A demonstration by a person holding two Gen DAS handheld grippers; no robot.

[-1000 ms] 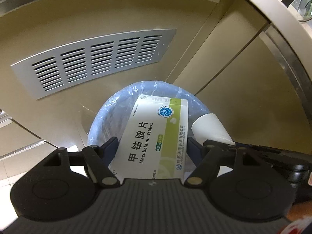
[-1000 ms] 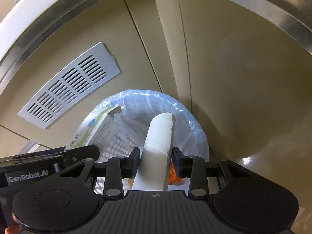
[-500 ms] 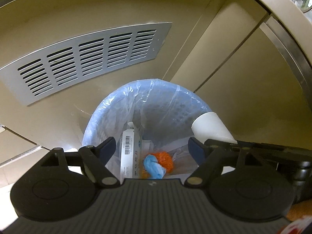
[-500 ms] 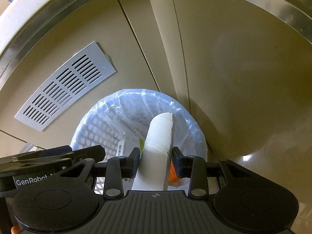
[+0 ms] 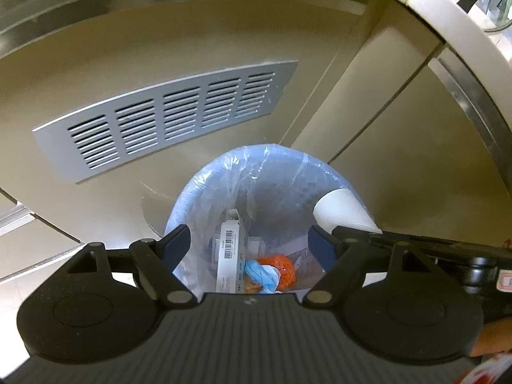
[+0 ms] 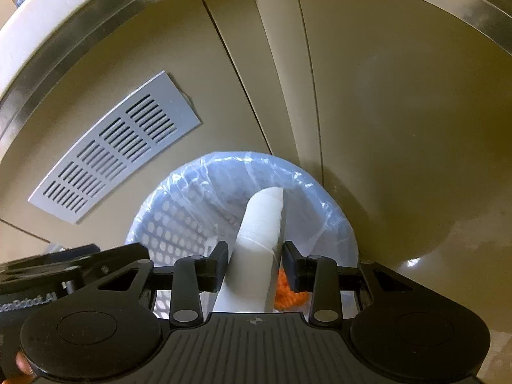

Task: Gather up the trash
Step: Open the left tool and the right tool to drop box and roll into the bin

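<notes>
A bin lined with a clear bluish bag (image 5: 204,185) (image 6: 179,185) stands on the floor below both grippers. Inside it lie a white medicine box (image 5: 228,252) on its edge, an orange lump (image 5: 278,267) and a blue crumpled piece (image 5: 260,273). My left gripper (image 5: 251,246) hangs open over the bin with nothing between its fingers. My right gripper (image 6: 256,264) is shut on a white paper cup (image 6: 260,240), which is squashed flat and points over the bin's mouth. The same cup (image 5: 339,211) shows at the bin's right rim in the left wrist view.
Beige cabinet fronts rise behind the bin, with a grey vent grille (image 5: 166,115) (image 6: 118,147) to the left. A steel strip and a pale counter edge (image 5: 448,16) run above. Shiny floor (image 6: 416,224) lies right of the bin.
The medicine box has left my left gripper and dropped into the bin, where it now stands on edge. The right gripper still holds the paper cup in the same place.
</notes>
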